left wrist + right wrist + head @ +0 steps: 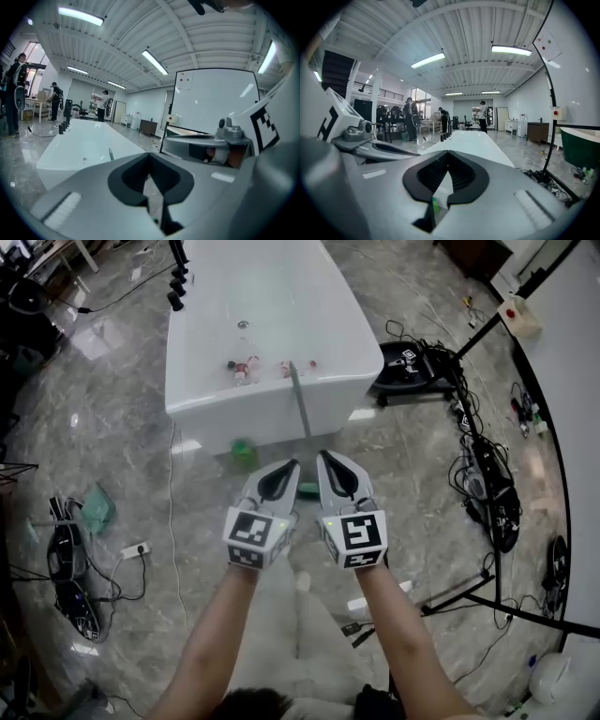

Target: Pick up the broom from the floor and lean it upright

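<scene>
two bare arms (pixel 403 634) reach forward toward the bathtub (pixel 272 306), each with a gripper, and the two grippers are side by side, near its short end but not touching it. the left gripper (pixel 294 465) has its jaws pressed together at the tips, with nothing between them. the right gripper (pixel 322 456) is the same, its jaws together and empty. in the left gripper view and the right gripper view only floor and a bit of green can be seen through the small gap under the closed tips.

the broom (pixel 300 399) stands upright and leans on the near short end of the bathtub. its thin grey handle reaches up over the rim, and its green lower end is on the floor (pixel 206 521) between the two gripper tips. no gripper touches it.

inside the bathtub, near this end, lie some small things (pixel 246 367). black taps (pixel 176 282) stand at the far left rim. to the right of the bathtub a heap of cables (pixel 483 474) lies on the floor. beyond the far end of the bathtub some people (pixel 483 115) stand near tables.
</scene>
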A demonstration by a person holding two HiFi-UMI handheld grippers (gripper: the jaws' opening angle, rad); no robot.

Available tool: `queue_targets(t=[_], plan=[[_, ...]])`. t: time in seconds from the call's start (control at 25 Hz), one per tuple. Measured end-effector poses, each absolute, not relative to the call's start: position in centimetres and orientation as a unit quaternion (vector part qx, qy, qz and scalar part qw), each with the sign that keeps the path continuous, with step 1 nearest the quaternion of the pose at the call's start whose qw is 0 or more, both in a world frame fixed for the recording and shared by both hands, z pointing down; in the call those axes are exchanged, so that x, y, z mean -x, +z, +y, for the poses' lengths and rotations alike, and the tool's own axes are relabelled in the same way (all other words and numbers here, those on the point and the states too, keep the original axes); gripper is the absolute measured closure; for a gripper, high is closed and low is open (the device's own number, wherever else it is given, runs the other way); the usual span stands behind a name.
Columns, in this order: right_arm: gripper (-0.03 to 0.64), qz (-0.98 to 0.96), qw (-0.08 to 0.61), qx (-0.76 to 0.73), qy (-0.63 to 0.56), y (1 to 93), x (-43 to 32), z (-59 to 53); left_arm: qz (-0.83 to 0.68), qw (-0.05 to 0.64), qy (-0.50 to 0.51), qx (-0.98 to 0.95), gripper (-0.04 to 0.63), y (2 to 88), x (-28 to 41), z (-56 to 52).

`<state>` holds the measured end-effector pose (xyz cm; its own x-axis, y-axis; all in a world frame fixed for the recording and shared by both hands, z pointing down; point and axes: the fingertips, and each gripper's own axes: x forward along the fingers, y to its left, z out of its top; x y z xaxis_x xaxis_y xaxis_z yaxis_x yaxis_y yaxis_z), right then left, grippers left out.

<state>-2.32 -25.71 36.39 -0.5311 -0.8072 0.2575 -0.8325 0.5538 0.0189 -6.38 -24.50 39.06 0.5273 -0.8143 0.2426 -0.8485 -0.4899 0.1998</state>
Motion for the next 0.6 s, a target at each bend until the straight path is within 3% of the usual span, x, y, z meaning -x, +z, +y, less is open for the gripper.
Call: queue_targets(t=[0.6], plan=[[0.615,-0.890,0.102,-0.441,0.052,27.9,1.3,-16.5,-0.457,0.120,0.031,-0.881,0.597,30.8,6.0,-18.4]])
